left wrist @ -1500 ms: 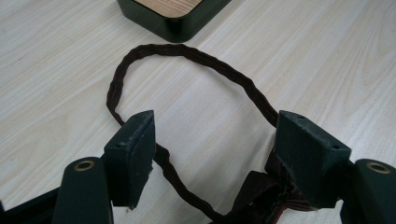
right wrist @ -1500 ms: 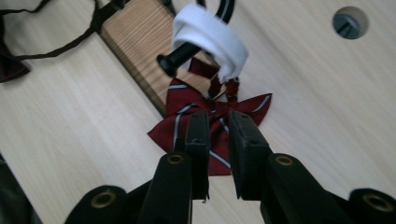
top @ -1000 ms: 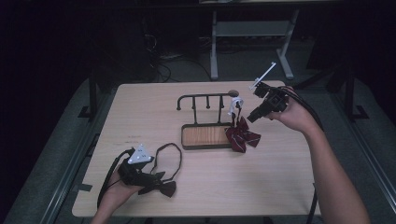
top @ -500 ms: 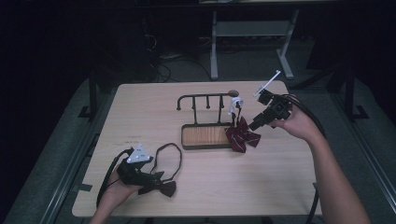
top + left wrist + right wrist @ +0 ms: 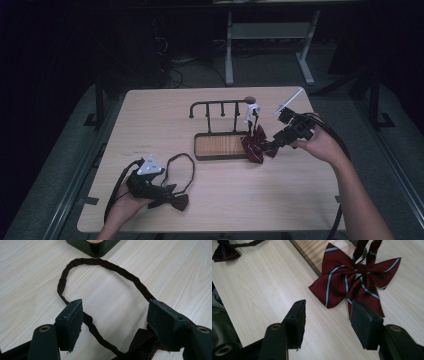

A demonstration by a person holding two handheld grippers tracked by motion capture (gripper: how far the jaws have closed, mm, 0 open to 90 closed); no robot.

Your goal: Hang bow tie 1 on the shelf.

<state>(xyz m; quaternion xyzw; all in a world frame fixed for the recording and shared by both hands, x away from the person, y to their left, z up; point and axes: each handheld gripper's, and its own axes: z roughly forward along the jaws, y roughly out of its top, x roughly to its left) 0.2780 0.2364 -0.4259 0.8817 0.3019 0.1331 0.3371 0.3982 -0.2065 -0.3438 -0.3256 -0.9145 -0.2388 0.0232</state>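
A dark red bow tie with grey stripes [image 5: 257, 145] [image 5: 354, 282] hangs by its strap from the right end of a black hook rack [image 5: 220, 107] and rests on the table. My right gripper [image 5: 278, 140] [image 5: 327, 312] is just right of it. Its jaws have just been opening and stand open, with bare table between them. A dark bow tie [image 5: 172, 201] [image 5: 142, 342] with a looped strap [image 5: 181, 164] [image 5: 100, 265] lies at the front left. My left gripper [image 5: 161, 191] [image 5: 115, 315] is open over it, the strap running between the jaws.
The rack stands on a wooden base with a black rim [image 5: 220, 146] [image 5: 92, 248] [image 5: 312, 255] at the middle of the table [image 5: 300, 200]. A white tag [image 5: 252, 111] hangs at the rack's right end. Cables trail from both grippers.
My right hand has sunk toward the table beside the striped bow tie. The left hand and the dark bow tie have not moved.
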